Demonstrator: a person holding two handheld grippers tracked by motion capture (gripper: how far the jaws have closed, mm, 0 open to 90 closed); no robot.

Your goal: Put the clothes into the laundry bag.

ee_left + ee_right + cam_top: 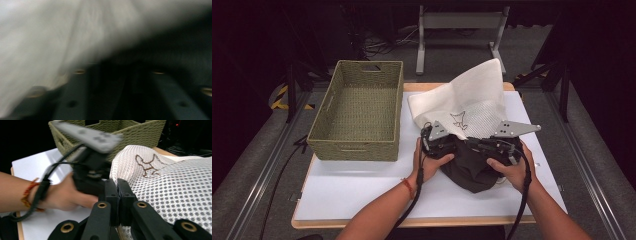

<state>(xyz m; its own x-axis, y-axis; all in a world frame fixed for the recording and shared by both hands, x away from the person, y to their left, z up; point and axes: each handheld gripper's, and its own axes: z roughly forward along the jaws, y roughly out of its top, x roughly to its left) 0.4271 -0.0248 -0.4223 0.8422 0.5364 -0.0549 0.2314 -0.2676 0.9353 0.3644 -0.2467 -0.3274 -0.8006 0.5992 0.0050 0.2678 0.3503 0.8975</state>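
- Your left gripper (438, 141) sits at the near left edge of the white mesh bag (467, 105), just beside the dark cloth (469, 170); its own view is blurred, so I cannot tell how its jaws stand.
- Your right gripper (117, 192) has its jaws pressed together at the edge of the mesh bag, seemingly pinching it.
- The bag lies on the white board (362, 190), right of the woven basket (357, 112).
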